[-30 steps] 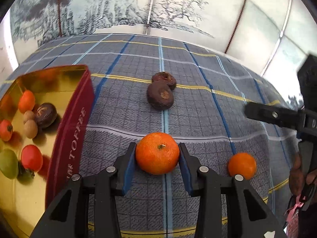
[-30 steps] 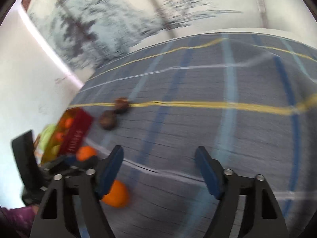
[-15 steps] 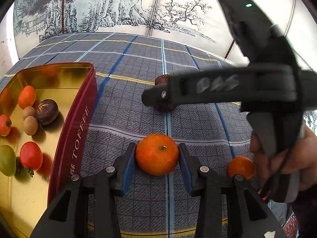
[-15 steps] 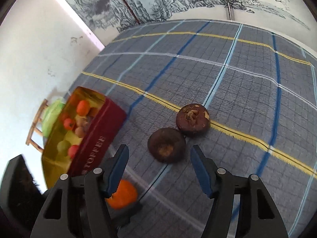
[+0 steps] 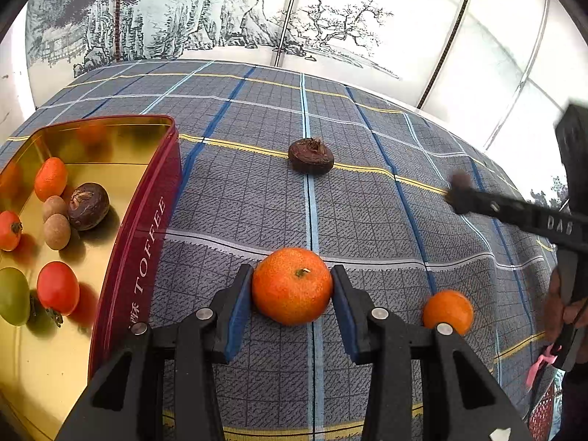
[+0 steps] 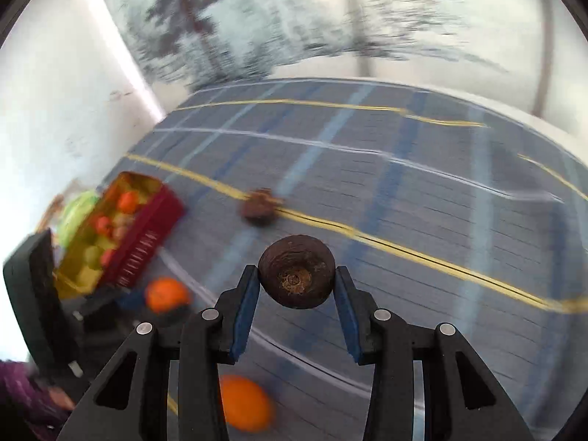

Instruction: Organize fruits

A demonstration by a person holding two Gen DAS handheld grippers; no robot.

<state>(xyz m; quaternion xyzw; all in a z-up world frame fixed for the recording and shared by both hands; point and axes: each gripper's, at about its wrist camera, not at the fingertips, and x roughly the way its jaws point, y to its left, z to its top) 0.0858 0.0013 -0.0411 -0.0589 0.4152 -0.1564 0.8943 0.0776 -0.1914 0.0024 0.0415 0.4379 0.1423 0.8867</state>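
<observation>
My left gripper (image 5: 292,290) is shut on a large orange mandarin (image 5: 292,286) resting low over the checked cloth. A smaller mandarin (image 5: 447,312) lies to its right. One dark brown fruit (image 5: 311,156) lies further back on the yellow stripe. My right gripper (image 6: 297,281) is shut on another dark brown fruit (image 6: 296,271) and holds it above the cloth; in the left wrist view its finger (image 5: 507,210) shows at the right. The red and gold toffee tin (image 5: 147,228) on the left holds several small fruits.
The checked blue-grey cloth (image 5: 367,220) covers the table. A painted wall panel (image 5: 220,18) stands behind. The right wrist view is blurred by motion; the tin (image 6: 147,228) and both mandarins show at its left.
My right gripper closed on one of the two dark brown fruits and lifted it away to the right. The left gripper has kept hold of the mandarin in the same place.
</observation>
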